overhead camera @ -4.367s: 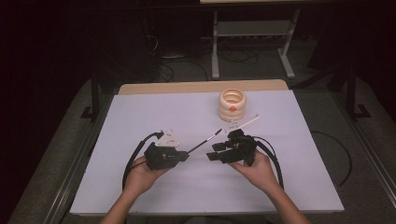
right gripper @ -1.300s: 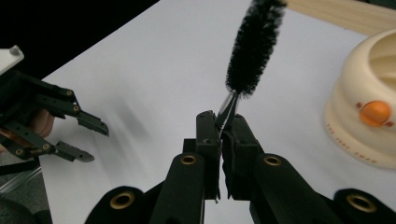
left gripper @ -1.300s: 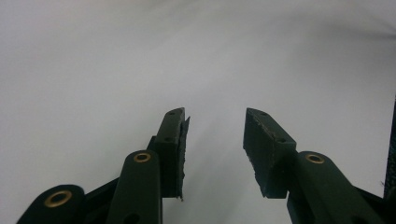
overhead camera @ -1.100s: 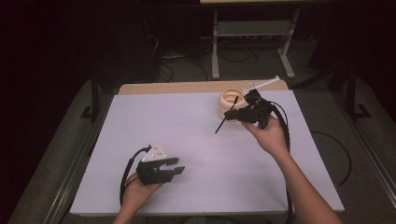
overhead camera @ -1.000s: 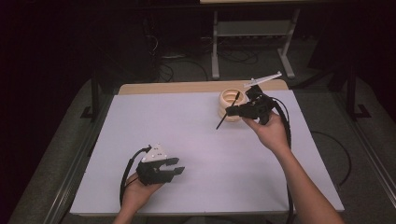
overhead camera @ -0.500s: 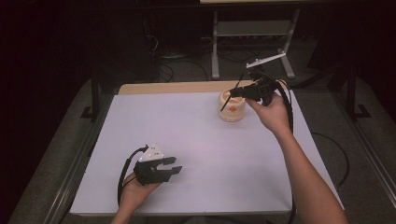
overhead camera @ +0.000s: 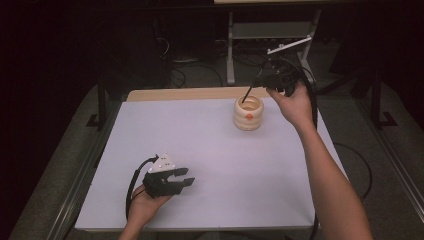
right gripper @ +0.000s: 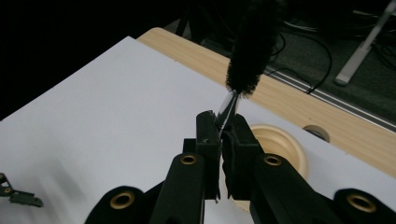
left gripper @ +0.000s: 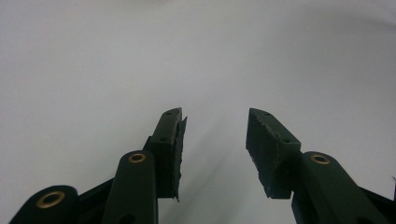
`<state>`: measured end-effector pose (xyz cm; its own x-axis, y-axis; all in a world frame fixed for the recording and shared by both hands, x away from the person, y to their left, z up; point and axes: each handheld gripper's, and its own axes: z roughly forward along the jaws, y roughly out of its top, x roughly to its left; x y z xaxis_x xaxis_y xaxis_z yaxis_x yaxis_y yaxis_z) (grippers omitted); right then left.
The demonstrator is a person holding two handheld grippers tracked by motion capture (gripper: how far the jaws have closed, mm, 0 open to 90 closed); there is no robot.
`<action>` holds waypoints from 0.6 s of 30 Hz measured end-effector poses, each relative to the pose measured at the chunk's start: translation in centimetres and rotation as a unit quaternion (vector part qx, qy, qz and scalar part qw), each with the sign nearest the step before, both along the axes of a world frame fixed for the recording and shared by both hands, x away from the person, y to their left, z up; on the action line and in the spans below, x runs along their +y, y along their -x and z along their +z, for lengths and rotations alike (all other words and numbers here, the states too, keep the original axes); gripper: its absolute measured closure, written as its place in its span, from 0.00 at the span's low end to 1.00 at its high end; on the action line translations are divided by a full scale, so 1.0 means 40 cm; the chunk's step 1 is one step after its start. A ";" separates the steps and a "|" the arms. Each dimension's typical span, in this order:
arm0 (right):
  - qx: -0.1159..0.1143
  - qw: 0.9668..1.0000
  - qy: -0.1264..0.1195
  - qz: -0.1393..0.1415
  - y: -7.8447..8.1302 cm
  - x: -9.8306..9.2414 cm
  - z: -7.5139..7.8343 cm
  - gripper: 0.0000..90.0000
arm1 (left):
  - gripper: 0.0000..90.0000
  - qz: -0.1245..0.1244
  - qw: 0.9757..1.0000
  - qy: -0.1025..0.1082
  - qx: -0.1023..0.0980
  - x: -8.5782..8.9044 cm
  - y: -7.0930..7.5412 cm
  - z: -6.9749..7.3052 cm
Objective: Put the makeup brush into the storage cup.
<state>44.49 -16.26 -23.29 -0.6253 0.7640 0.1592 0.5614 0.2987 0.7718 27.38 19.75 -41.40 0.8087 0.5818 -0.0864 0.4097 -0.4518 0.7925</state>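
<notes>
Holding a slim brush [right gripper: 246, 49] by its clear handle, the right gripper [overhead camera: 270, 80] sits raised above the far edge of the table [overhead camera: 210, 135], its jaws closed tight on the shaft just below the dark bristle head. In the high view the brush slants down from that gripper toward the mouth of a cream ribbed holder [overhead camera: 248, 113], which stands on the white sheet near the far wooden edge. Whether the lower tip has entered the opening or merely hovers at the rim cannot be told from here.

The left gripper [overhead camera: 172, 181] lies low near the front of the sheet, well apart from the holder. Its jaws stand moderately open with nothing between them.

Risks noted:
- The handle is thin and smooth-looking, and is pinched at a single narrow point. It may pivot or slide in the pads if the tip meets the rim.
- The holder appears light and is unsupported by the other hand. A sideways push from the slanted brush could tip or shift it toward the table's far edge.
- Releasing while the brush leans this steeply may let it fall out or lever the holder over.
</notes>
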 end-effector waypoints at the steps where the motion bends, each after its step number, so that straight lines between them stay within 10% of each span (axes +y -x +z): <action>1: 0.001 1.000 0.000 -0.003 -0.001 -0.001 0.003 0.94 | 0.62 0.000 1.000 0.000 0.001 0.000 0.000 0.000; 18: 0.010 1.000 -0.012 -0.027 -0.032 -0.068 0.000 0.94 | 0.62 0.000 1.000 -0.001 -0.003 0.007 -0.003 0.003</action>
<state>45.76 -18.98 -23.30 -0.5798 0.7923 0.1901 0.5920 0.2493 0.7664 27.50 20.05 -41.28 0.8088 0.5827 -0.0798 0.4050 -0.4534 0.7940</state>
